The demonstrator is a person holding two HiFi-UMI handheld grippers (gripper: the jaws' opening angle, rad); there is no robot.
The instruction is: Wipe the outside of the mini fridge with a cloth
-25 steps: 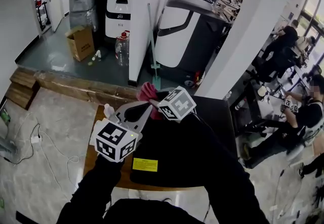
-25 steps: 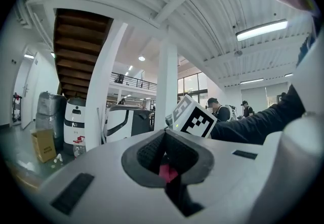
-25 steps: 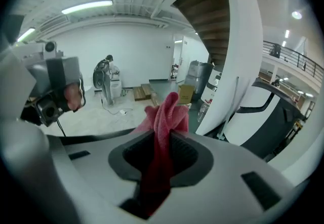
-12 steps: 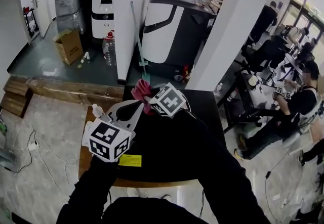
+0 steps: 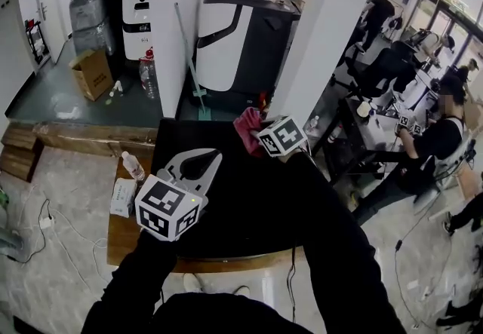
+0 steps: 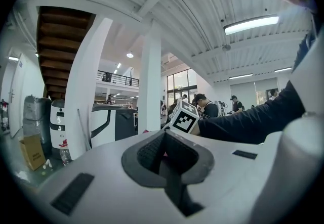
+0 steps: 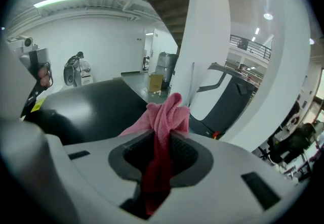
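The mini fridge's black top fills the middle of the head view and shows as a dark glossy surface in the right gripper view. My right gripper is shut on a pink cloth at the far edge of the top. In the right gripper view the cloth bunches out between the jaws of that gripper. My left gripper hovers over the near left part of the top, shut and empty. In its own view the left gripper faces the right gripper's marker cube.
The fridge stands on a wooden table that also holds a plastic bottle and a white packet. Behind are a white pillar, a large black-and-white machine and a cardboard box. People sit at desks on the right.
My right gripper has carried the pink cloth to the right along the far edge of the fridge top. The left gripper stays shut over the near left part.
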